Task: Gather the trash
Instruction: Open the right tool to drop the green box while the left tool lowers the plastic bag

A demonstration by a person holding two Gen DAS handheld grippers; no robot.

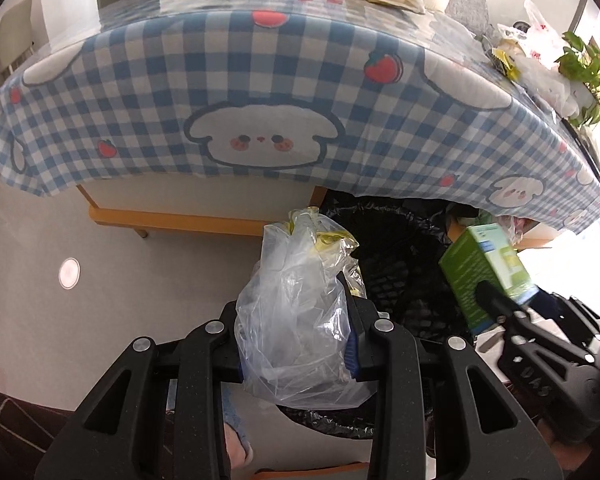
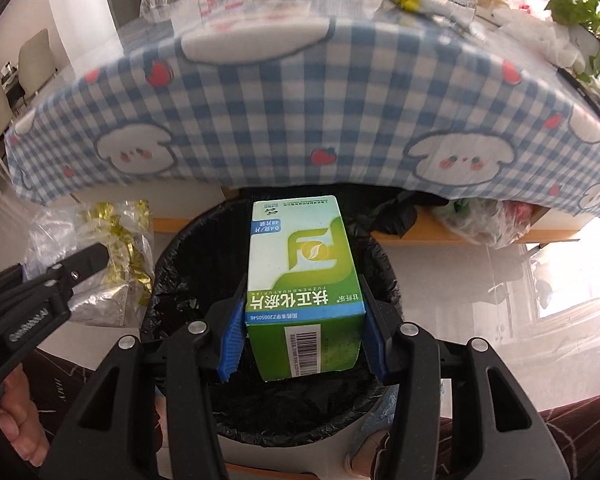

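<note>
while both hang over the black-lined bin [image 2: 284, 412], left hand-held gripper [image 1: 296, 344] clamping a plastic bag [image 1: 296, 304], right hand-held gripper [image 2: 302, 340] gripping a green box [image 2: 304, 280]

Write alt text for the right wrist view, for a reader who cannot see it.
The right gripper grips a green and white medicine box between its blue pads, directly above a bin lined with a black bag. At left, the left gripper holds a crumpled clear plastic bag beside the bin; behind is a table with a blue checked cloth.
</note>
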